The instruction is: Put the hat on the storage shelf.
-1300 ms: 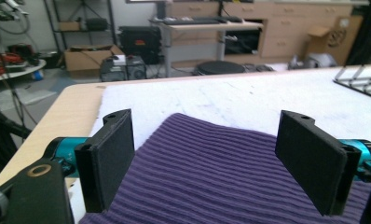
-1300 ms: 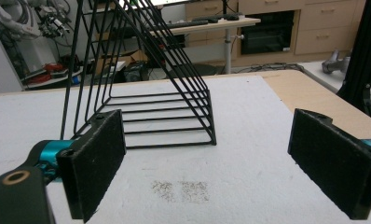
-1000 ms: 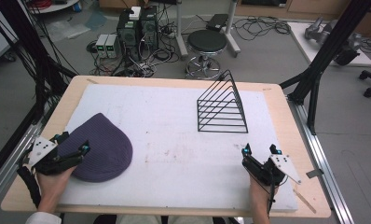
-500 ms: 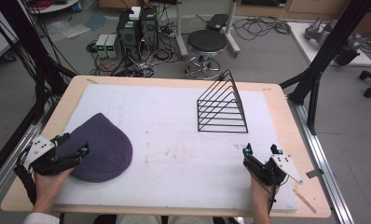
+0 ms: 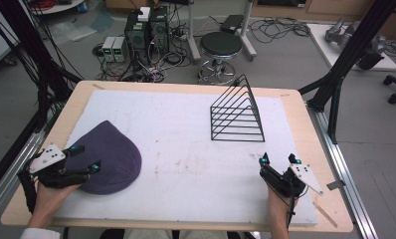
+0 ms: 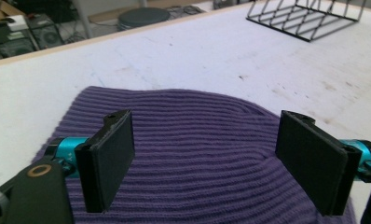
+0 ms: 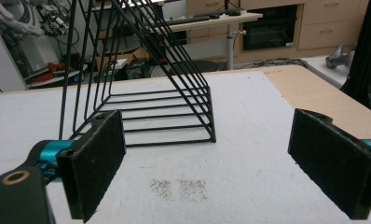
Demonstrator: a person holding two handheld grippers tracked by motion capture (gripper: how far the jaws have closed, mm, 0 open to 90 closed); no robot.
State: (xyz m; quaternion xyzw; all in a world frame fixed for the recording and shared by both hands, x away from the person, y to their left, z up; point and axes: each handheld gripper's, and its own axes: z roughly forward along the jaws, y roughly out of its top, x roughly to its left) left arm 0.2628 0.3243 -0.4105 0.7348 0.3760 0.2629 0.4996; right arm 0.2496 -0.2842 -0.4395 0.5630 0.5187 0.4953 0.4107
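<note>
While spread wide over the rib-knit purple beanie (image 6: 207, 154), left tongs (image 5: 82, 158) hung released near the table's (image 5: 305, 124) left front corner, flat black felt-like pads (image 6: 110, 156) apart, soft cloth between and below them; contact with the wool could not be told. Lay flat, that beanie (image 5: 108, 158), a rounded dome shape with fine parallel ribs, by the left edge toward the front, on the white, scuffed, faintly speckled sheet (image 5: 186, 129) covering most of the pale wooden top. Showed teal metal collars behind each pad, a black body and a grey three-cornered plate on top, gripped by a hand (image 5: 49, 199) from the front edge.

Toward the right front corner, right tongs (image 5: 279, 160) likewise released, gaping on nothing, rough black pads (image 7: 96, 163) well apart above bare white sheet with a small patch of dark specks between them. Held by the other hand (image 5: 276, 211) at the front edge.

Stood upright toward the back right of the sheet, well apart from the beanie: a black wire rack (image 5: 238, 112), thin rods bent into a row of triangular frames on a rectangular base, open and see-through. Seen beyond the right pads, its slanted rods (image 7: 146, 70) rising to a ridge.
</note>
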